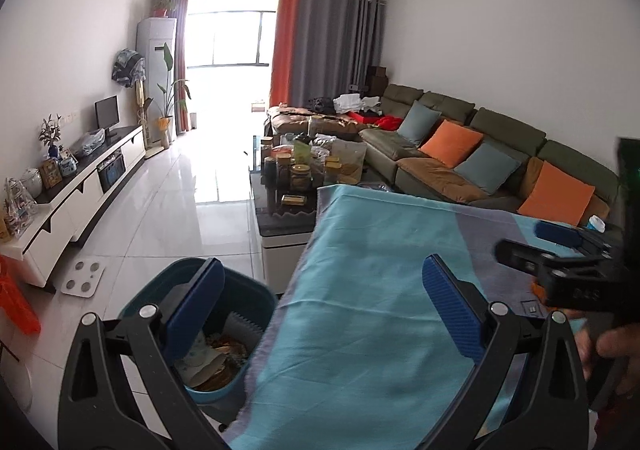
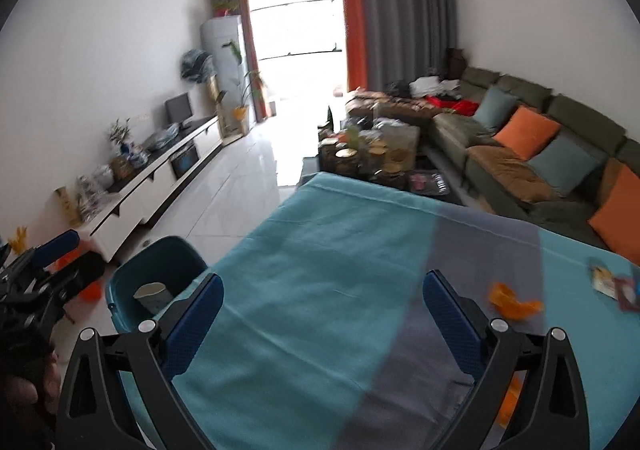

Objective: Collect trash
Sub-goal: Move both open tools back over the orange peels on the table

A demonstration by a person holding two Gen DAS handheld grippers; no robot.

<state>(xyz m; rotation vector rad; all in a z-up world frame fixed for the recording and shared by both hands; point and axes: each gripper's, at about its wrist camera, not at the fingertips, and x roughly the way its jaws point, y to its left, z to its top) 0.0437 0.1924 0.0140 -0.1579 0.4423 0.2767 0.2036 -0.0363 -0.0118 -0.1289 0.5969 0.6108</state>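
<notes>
A teal trash bin (image 1: 240, 330) stands on the floor left of the table; it holds paper scraps and, in the right wrist view (image 2: 160, 270), a paper cup (image 2: 154, 296). My left gripper (image 1: 324, 302) is open and empty, above the table's left edge and the bin. My right gripper (image 2: 324, 314) is open and empty over the teal and grey tablecloth (image 2: 320, 270). Orange peel (image 2: 514, 302) lies on the cloth just right of my right gripper. Small printed wrappers (image 2: 612, 284) lie at the far right. The right gripper also shows in the left wrist view (image 1: 560, 250).
A coffee table (image 1: 280, 218) crowded with jars stands beyond the cloth-covered table. A green sofa (image 1: 480, 154) with orange and blue cushions runs along the right. A white TV cabinet (image 1: 80, 202) lines the left wall. A bathroom scale (image 1: 83, 276) lies on the tiled floor.
</notes>
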